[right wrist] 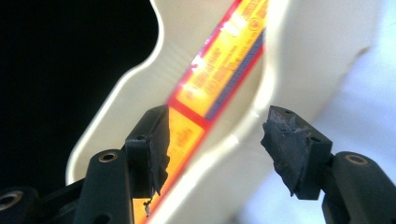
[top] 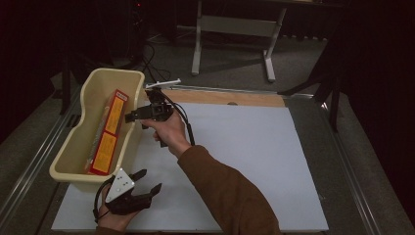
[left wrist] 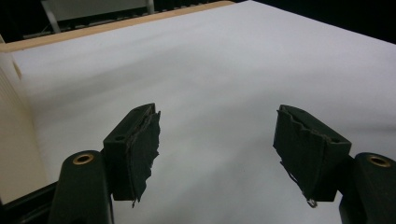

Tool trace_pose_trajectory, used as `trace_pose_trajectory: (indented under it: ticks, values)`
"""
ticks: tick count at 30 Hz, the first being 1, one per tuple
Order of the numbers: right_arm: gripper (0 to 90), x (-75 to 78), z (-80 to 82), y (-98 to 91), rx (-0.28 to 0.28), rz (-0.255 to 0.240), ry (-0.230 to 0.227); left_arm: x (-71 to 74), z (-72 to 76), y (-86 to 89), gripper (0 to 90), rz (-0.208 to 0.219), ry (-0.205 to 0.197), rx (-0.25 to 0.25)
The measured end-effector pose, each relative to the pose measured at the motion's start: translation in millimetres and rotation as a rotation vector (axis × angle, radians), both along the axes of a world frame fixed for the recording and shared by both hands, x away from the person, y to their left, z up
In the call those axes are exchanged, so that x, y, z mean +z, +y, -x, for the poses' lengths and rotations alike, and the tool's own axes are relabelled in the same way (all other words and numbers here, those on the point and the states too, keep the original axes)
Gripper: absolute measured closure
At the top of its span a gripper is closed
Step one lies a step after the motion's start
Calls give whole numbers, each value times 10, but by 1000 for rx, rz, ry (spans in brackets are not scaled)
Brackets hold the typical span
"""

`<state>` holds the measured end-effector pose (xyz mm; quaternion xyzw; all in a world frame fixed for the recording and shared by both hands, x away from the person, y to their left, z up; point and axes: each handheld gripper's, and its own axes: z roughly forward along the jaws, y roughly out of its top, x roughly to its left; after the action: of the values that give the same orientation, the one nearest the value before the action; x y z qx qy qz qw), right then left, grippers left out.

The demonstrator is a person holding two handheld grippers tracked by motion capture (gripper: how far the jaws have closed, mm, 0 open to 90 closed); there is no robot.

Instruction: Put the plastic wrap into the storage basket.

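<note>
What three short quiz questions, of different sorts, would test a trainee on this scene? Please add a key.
1. True or false: the red and yellow box lies inside the cream tub.
2. The right gripper is: A) shut on the box, B) open at the tub's rim, C) resting flat on the white board.
3. What is between the open jaws of the left gripper?

Key: 1 true; 2 B; 3 nothing.
</note>
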<state>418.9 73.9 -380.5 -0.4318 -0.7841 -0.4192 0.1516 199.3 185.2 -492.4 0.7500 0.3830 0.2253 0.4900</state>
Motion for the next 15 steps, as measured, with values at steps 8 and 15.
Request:
trace_pose_trajectory:
  ticks: [8,15]
  values:
    - [381,73,174,-295,82,89,-156,16,13,-6,308,-5,-3,6]
    - [350,58,304,-611,117,164,-288,16,1,-29,308,-17,-1,4]
